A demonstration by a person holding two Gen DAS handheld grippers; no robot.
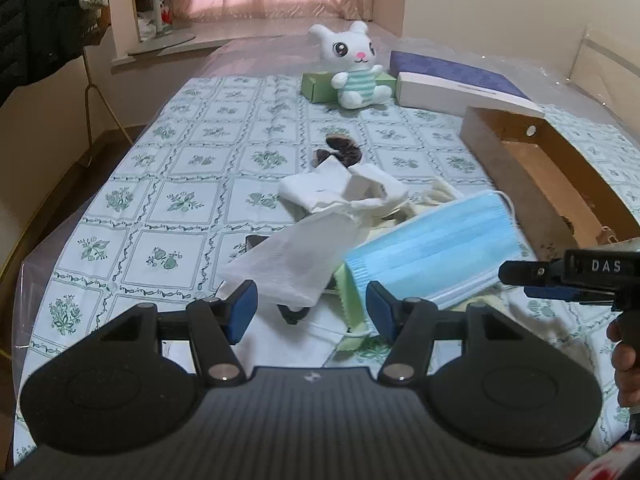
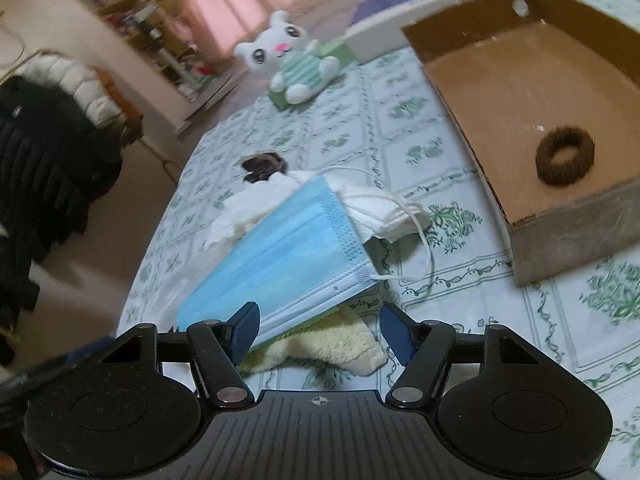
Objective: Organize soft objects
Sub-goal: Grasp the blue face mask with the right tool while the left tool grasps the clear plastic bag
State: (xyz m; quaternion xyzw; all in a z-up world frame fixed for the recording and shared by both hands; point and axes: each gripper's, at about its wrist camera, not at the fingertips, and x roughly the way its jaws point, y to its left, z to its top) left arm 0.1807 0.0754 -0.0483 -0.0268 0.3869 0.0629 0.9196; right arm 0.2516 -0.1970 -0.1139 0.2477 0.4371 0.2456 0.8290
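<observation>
Near centre on the patterned worktop (image 1: 132, 184): pleated blue mask (image 1: 434, 250) atop crumpled white tissue (image 1: 296, 256) and fuzzy yellow cloth (image 2: 328, 344). Right: brown cardboard box (image 2: 500, 92) holding a furry ring (image 2: 565, 156). Both left gripper (image 1: 312, 312) and right gripper (image 2: 320, 330) jaws apart, empty.

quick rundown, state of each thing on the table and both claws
left claw: open, holding nothing
right claw: open, holding nothing
blue mask: lying tilted on the pile, unfolded
white tissue: crumpled, partly under the mask
yellow cloth: bunched under the mask
cardboard box: open, lidless
brown hair tie: inside the box
plush bunny: sitting upright
</observation>
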